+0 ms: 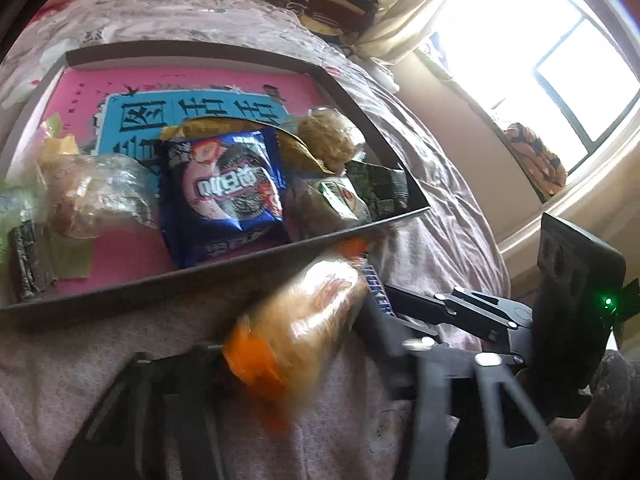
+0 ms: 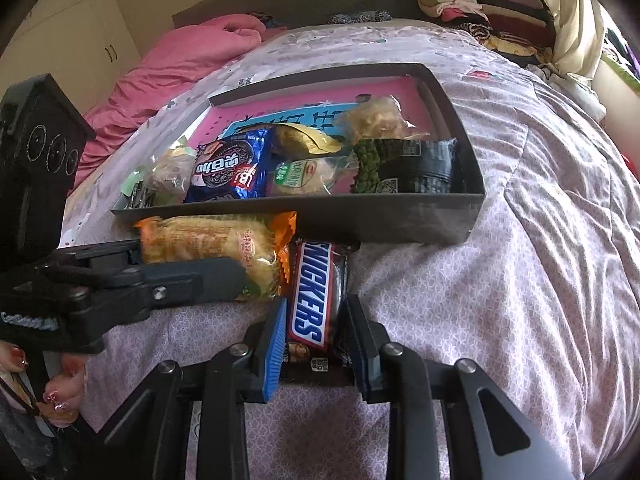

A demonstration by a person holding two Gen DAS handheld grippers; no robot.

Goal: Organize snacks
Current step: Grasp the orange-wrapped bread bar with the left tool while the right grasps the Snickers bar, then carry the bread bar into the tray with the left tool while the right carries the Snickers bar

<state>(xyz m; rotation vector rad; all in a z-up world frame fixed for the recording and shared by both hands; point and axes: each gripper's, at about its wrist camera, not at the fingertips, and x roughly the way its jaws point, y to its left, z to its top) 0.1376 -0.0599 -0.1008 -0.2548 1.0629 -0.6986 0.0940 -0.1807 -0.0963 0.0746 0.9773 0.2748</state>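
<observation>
A dark shallow box point(image 2: 400, 216) with a pink floor lies on the bed and holds several snacks, among them a blue Oreo pack point(image 2: 232, 168). A Snickers bar point(image 2: 312, 292) lies lengthwise in front of the box wall, and my right gripper point(image 2: 316, 340) is shut on it, its blue pads against both sides. Left of the bar lies an orange-wrapped cake point(image 2: 208, 244). My left gripper point(image 2: 188, 262) comes in from the left with one finger on each side of the cake, gripping it. In the left wrist view the cake point(image 1: 296, 320) is blurred between my left gripper point(image 1: 304, 344) fingers, just before the box point(image 1: 200, 276).
The lilac patterned bedspread point(image 2: 520, 240) is rumpled to the right of the box. A pink quilt point(image 2: 180, 64) lies at the far left, and folded clothes point(image 2: 480, 8) are piled at the far right. A hand with painted nails point(image 2: 60, 396) holds the left gripper. A bright window point(image 1: 560, 60) stands to the right.
</observation>
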